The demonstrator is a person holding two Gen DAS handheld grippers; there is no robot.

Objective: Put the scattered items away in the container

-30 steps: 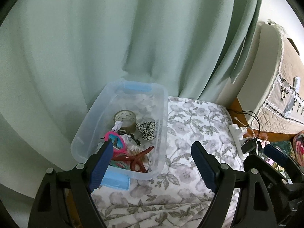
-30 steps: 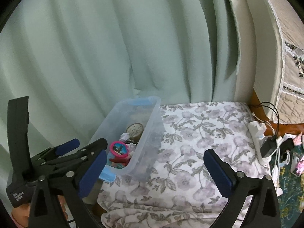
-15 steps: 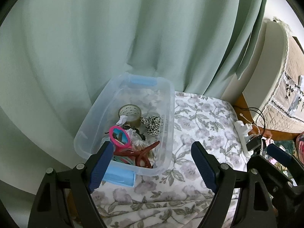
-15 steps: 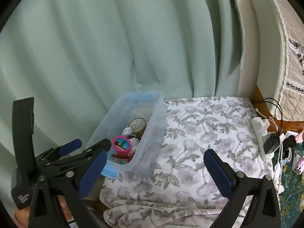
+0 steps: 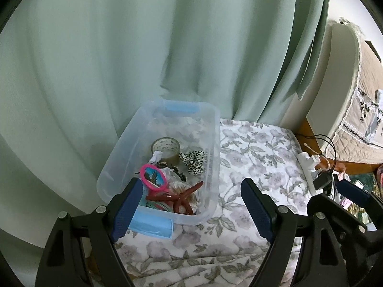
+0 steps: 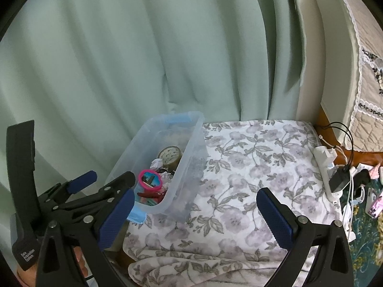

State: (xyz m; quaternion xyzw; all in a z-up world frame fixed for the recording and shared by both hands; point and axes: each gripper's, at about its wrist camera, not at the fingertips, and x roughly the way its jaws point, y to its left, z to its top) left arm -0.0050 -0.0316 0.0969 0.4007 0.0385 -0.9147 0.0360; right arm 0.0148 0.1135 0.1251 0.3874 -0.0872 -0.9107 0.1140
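Note:
A clear plastic bin (image 5: 119,162) with blue handles stands on the floral cloth at the left, against the curtain. It also shows in the right wrist view (image 6: 191,148). Inside lie a tape roll (image 5: 166,148), a leopard scrunchie (image 5: 193,160), a pink mirror (image 5: 153,176) and a red hair claw (image 5: 178,197). My left gripper (image 5: 191,208) is open and empty, held back from the bin's near end. My right gripper (image 6: 196,215) is open and empty over the cloth, right of the bin. The left gripper also shows in the right wrist view (image 6: 100,181).
The floral cloth (image 6: 251,167) covers the table. A green curtain (image 5: 143,47) hangs close behind. A white power strip with chargers and cables (image 6: 330,169) lies at the right edge. A bed with a quilted cover (image 5: 359,110) stands further right.
Both grippers have pulled back and up from the bin, so it sits lower and smaller in both views. Both stayed open.

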